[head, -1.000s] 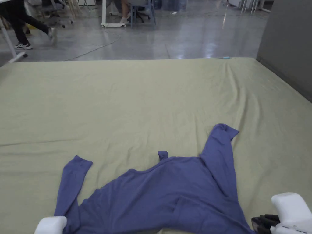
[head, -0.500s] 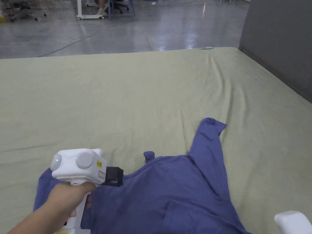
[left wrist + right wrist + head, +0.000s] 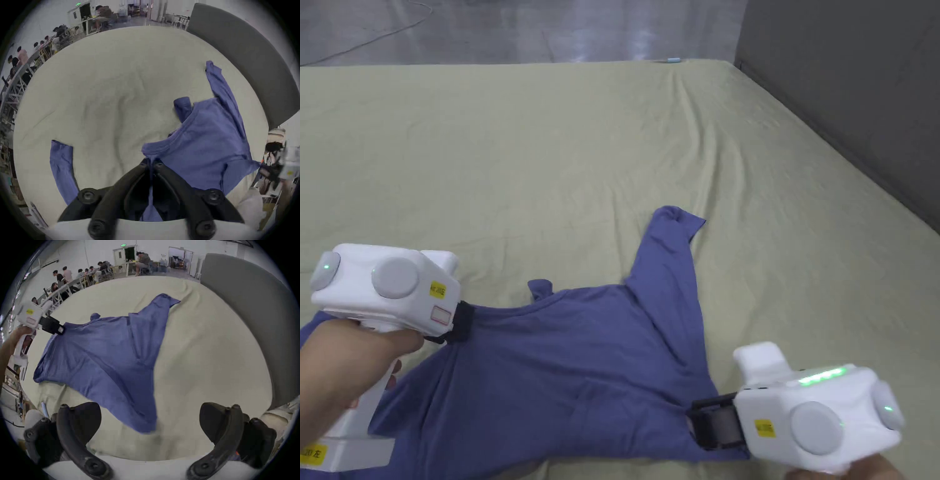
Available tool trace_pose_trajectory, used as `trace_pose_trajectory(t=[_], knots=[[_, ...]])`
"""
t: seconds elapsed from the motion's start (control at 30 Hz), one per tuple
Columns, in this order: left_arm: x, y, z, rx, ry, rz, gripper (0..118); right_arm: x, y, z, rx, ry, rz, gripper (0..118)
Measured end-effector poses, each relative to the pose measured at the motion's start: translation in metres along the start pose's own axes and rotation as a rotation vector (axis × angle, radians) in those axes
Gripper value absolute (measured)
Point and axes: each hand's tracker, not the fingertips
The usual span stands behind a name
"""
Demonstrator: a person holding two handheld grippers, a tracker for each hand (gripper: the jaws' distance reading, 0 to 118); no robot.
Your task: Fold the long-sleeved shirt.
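At the bottom of the right gripper view, the right gripper stands with its two black jaws spread wide, and the near corner of the blue long-sleeved knit shirt hangs between them without touching either. If the jaws close from this position, they are likely to catch only the tip of that corner, or nothing; a thin bite of this kind slips under tension. In the head view this gripper sits at the lower right, its black nose just beside the shirt's side edge. At the lower centre of the left gripper view, the left gripper has its jaws pressed together on a pinch of the shirt's shoulder fabric near the neckline. With one side held and the other free, any lift probably drags the garment sideways across the pale green bed sheet and bunches the body. Farther off, one sleeve runs toward the upper centre of the head view and lies diagonally over the sheet; it may fold under the body if the shirt is pulled. The other sleeve lies at the lower left of the left gripper view, apart from the jaws, and could trail loose.
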Motion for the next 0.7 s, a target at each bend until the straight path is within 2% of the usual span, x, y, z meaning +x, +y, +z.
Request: trace_pose_trajectory(t=[0.03,0.1,0.13,0.17,0.23,0.33,0.37,0.47,0.7], knots=[[-0.001,-0.001,0.001,-0.002,0.0,0.006,0,-0.006,0.001,-0.011,-0.006,-0.013,0.035,86],[-0.007,-0.001,-0.001,0.004,-0.001,0.042,0,-0.015,0.0,-0.029,-0.057,-0.047,0.097,22],[-0.009,-0.003,0.0,0.009,-0.004,0.067,0,-0.015,-0.001,-0.032,-0.061,-0.03,0.082,1],[-0.011,-0.004,0.002,0.008,-0.011,0.089,0,-0.017,-0.002,-0.028,-0.045,0.098,0.022,0],[-0.013,-0.008,0.004,0.013,-0.036,0.117,0,-0.026,-0.003,-0.015,-0.039,-0.018,0.146,0],[-0.023,-0.006,0.014,0.004,-0.109,0.179,0,-0.019,0.0,0.026,0.063,0.006,0.092,0],[-0.028,-0.005,0.022,0.011,-0.152,0.228,0,-0.016,0.002,0.045,0.102,0.013,0.109,0],[-0.045,0.004,0.059,0.065,-0.255,0.325,0,-0.001,0.02,0.109,0.238,0.012,0.09,0],[-0.084,0.058,0.215,0.376,-0.312,0.402,0,0.047,0.127,0.229,0.515,-0.123,0.058,0]])
